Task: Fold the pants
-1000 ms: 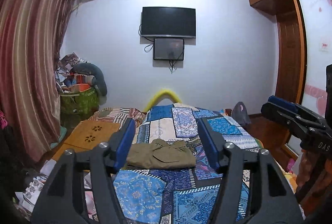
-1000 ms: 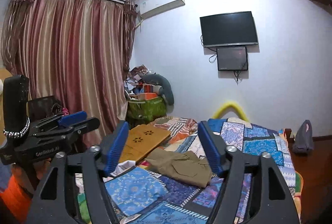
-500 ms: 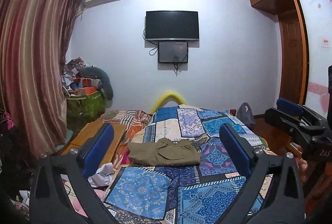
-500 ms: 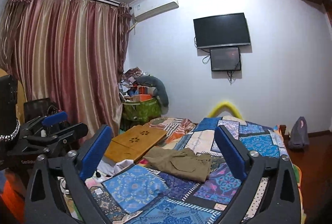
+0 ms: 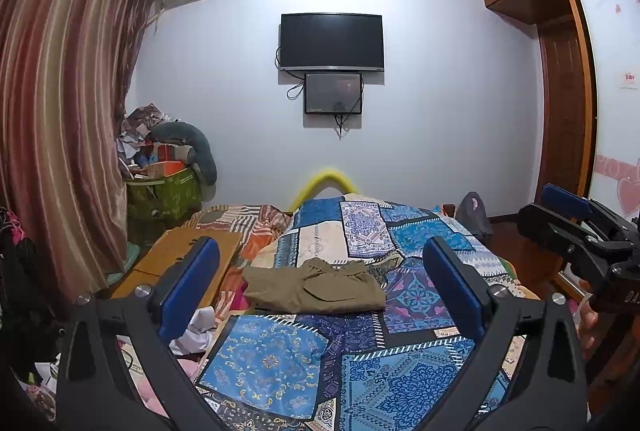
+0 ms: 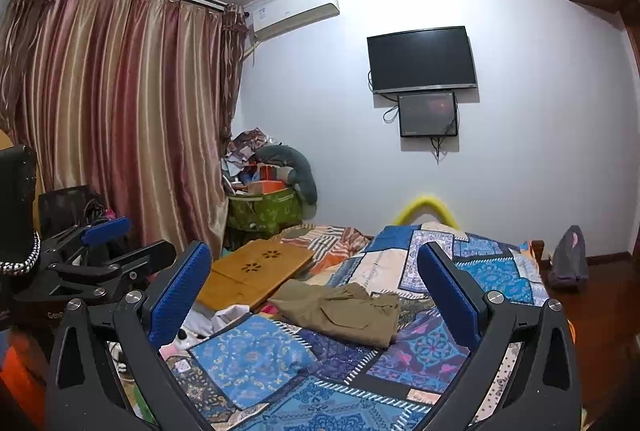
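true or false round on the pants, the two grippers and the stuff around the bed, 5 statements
1. The olive pants lie folded on the patchwork bedspread. True.
2. The left gripper is clamped on the pants. False: it is open and holds nothing.
3. The right gripper is open and apart from the pants. True.
4. The wall TV is showing a picture. False: its screen is dark.
5. The wooden lap desk lies on top of the pants. False: it sits beside them, to their left.

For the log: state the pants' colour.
Plain olive-khaki pants, lying folded on the patchwork bedspread; clearest in the left wrist view.
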`<state>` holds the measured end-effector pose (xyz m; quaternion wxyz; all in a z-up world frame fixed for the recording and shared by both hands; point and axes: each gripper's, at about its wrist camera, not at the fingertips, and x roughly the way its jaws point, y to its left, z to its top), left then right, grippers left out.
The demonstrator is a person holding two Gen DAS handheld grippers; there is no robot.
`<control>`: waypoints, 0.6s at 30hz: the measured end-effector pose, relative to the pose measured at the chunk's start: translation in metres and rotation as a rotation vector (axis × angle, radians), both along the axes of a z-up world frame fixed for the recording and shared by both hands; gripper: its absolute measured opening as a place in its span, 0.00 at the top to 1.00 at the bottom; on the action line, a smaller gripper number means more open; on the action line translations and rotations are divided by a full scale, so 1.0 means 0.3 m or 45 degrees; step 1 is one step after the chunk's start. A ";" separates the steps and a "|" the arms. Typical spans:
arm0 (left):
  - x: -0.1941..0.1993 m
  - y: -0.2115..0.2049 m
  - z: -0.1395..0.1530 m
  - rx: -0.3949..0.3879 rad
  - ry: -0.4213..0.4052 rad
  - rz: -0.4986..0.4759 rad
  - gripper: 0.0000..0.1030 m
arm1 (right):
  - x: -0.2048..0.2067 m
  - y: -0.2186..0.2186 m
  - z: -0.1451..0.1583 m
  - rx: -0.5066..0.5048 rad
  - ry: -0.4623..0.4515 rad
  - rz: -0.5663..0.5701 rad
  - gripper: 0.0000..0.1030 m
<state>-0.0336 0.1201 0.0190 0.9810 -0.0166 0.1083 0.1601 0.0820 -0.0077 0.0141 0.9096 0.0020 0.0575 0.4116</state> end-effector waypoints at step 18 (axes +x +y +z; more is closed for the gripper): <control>0.015 0.026 -0.022 -0.044 0.027 -0.004 0.00 | -0.005 0.000 -0.005 -0.029 0.023 -0.010 0.00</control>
